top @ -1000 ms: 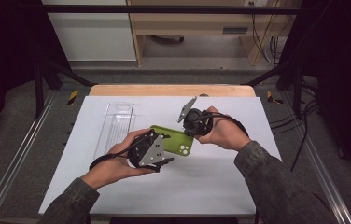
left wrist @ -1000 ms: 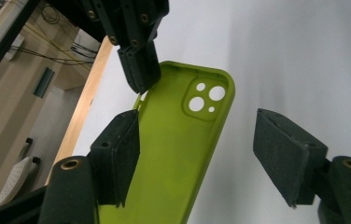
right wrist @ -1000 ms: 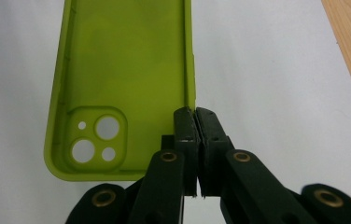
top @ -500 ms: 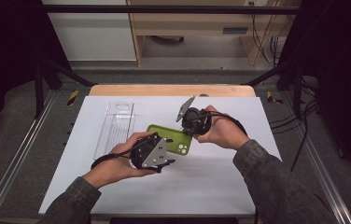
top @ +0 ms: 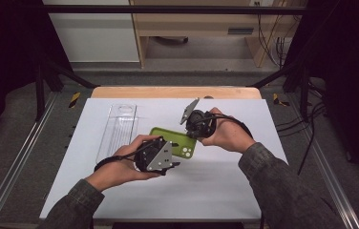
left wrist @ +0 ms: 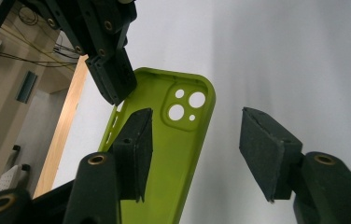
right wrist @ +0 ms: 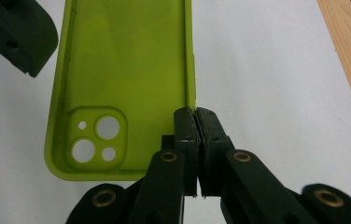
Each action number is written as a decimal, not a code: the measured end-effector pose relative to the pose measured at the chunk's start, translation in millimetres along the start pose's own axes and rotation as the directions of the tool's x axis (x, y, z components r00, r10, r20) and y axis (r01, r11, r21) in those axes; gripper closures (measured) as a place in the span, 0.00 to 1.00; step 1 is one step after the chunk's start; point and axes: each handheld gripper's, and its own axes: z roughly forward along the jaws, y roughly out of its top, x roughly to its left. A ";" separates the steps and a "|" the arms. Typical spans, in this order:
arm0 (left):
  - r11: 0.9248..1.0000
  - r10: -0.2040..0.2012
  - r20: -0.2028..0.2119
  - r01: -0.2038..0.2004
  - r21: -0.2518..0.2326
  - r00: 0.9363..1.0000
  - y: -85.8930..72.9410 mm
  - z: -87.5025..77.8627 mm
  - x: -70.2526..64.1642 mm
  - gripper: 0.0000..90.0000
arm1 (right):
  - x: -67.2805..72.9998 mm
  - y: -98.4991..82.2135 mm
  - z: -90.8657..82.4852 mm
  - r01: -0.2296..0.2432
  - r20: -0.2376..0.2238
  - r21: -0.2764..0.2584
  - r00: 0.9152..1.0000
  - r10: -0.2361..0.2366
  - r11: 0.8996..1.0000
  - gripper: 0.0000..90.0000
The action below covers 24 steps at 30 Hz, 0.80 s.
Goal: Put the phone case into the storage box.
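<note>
Clear plastic tray (top: 118, 128) on white table (top: 225, 191)

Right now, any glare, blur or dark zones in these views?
High view: soft overall, surroundings black, white table evenly lit, weak shadows under the hands. Left gripper view: grey shadow band across the table, green phone case sharp, near pads slightly soft. Right gripper view: bright, no glare, right claw crisp.

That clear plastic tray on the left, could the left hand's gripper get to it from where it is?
Probably yes. The left gripper is open and holds nothing, and the clear tray lies just beyond it with bare white table between.
</note>
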 end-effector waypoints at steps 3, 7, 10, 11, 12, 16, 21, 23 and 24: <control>1.000 0.018 0.005 -0.018 0.015 1.000 0.4 0.2 0.0 0.50 | -0.8 -0.3 0.0 -0.003 0.001 -0.003 1.000 0.003 1.000 0.98; 1.000 0.020 0.009 -0.020 0.015 1.000 0.9 1.5 -0.5 0.51 | -0.6 -0.2 -0.4 -0.004 0.002 -0.003 1.000 0.004 1.000 0.98; 1.000 0.021 0.013 -0.021 0.014 1.000 1.3 2.7 -0.8 0.51 | 0.1 0.2 -0.5 0.000 -0.001 -0.006 1.000 0.000 1.000 0.98; 1.000 0.021 0.014 -0.021 0.014 1.000 1.4 3.3 -1.2 0.51 | 0.3 0.3 -0.6 0.001 0.000 -0.005 1.000 -0.001 1.000 0.98; 1.000 0.025 0.015 -0.025 0.015 1.000 1.6 3.6 -1.1 0.51 | 0.6 0.4 -0.6 -0.001 0.000 -0.005 1.000 0.001 1.000 0.98; 0.999 0.032 0.020 -0.033 0.023 0.999 1.9 4.9 -1.2 0.51 | 0.4 0.9 0.2 0.002 -0.001 -0.005 1.000 -0.002 1.000 0.98; 0.999 0.032 0.032 -0.033 0.027 0.999 1.9 7.9 -2.6 0.51 | 0.8 1.6 0.6 0.000 -0.002 -0.008 1.000 0.000 1.000 0.98; 0.999 0.024 0.034 -0.025 0.025 0.999 1.5 9.6 -3.3 0.52 | 1.3 2.0 0.6 0.000 -0.002 -0.007 1.000 0.000 1.000 0.98; 0.999 0.024 0.036 -0.025 0.027 0.999 1.3 10.1 -3.4 0.52 | 1.5 2.2 0.4 0.000 -0.002 -0.007 1.000 0.000 1.000 0.98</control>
